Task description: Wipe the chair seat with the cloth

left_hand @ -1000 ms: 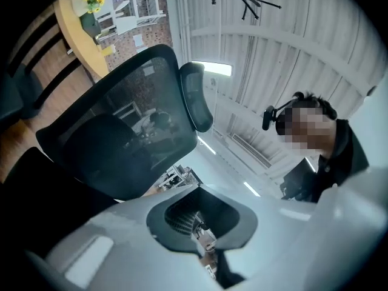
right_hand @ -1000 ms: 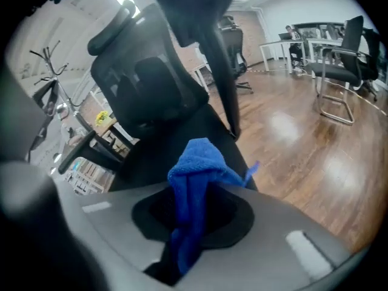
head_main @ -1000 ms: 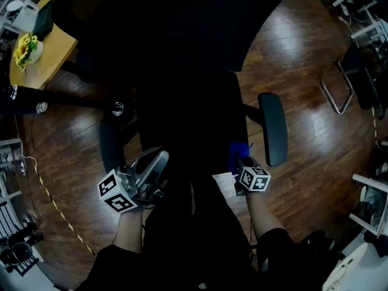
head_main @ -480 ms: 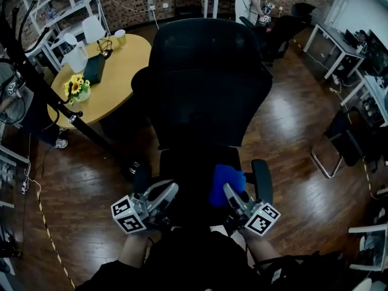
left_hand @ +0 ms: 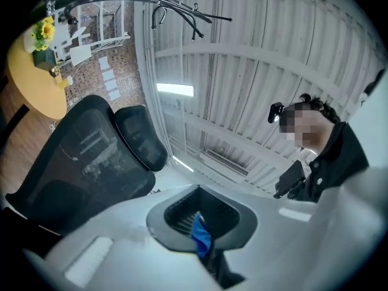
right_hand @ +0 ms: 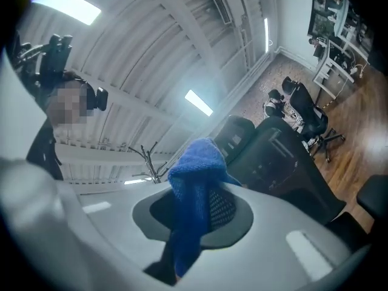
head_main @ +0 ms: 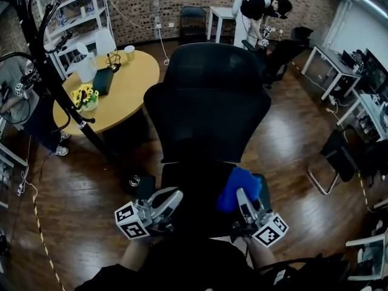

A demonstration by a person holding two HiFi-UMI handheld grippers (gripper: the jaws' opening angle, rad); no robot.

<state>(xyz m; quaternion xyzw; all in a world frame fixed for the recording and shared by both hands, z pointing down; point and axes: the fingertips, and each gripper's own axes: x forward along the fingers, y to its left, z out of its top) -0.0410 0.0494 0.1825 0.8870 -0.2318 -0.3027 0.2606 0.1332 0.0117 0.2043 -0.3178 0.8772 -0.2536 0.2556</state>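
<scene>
A black office chair stands in front of me in the head view, its mesh back upright and its dark seat just beyond both grippers. My right gripper is shut on a blue cloth, held over the seat's right side near the armrest. In the right gripper view the cloth bunches up out of the jaws of that gripper. My left gripper hovers over the seat's left front with its fingers together. In the left gripper view a blue sliver shows in the seam of my left gripper; I cannot tell what it is.
A round wooden table with yellow flowers stands at the back left, beside a black coat stand. A person works at the far desks. More chairs and white desks line the right side.
The head view has tipped up from the dark seat to take in the chair back and the room. The right gripper with the cloth has drifted slightly right.
</scene>
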